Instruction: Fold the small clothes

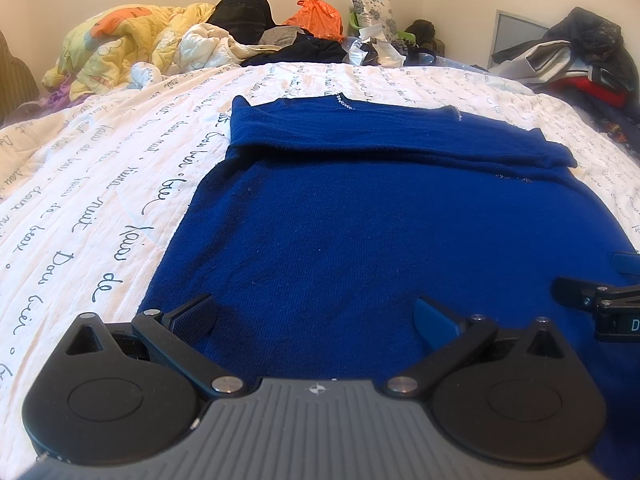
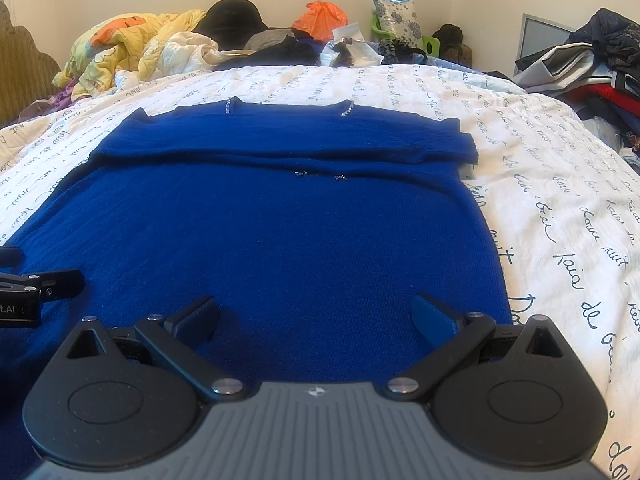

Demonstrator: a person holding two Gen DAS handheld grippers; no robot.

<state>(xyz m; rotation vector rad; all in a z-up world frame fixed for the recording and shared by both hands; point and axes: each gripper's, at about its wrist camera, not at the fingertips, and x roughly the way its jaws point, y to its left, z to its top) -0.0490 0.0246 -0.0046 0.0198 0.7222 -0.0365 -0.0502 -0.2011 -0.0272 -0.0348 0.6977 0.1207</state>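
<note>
A royal-blue knit sweater [image 1: 360,220] lies flat on a white quilted bedspread [image 1: 100,200], its sleeves folded across the chest into a band at the far end, with small silvery beaded trims at the neckline and two more glinting just below the folded band. The knit looks smooth, with a few pale specks of lint. The left gripper [image 1: 316,318] sits over the near left part of the hem, jaws spread wide and holding nothing; the right gripper [image 2: 316,316] sits over the near right part, likewise spread and empty. The bedspread carries cursive dark lettering, seemingly "nuit", "de" and "bien". The left gripper's body, seen from the right wrist, bears a label ending ".AI".
</note>
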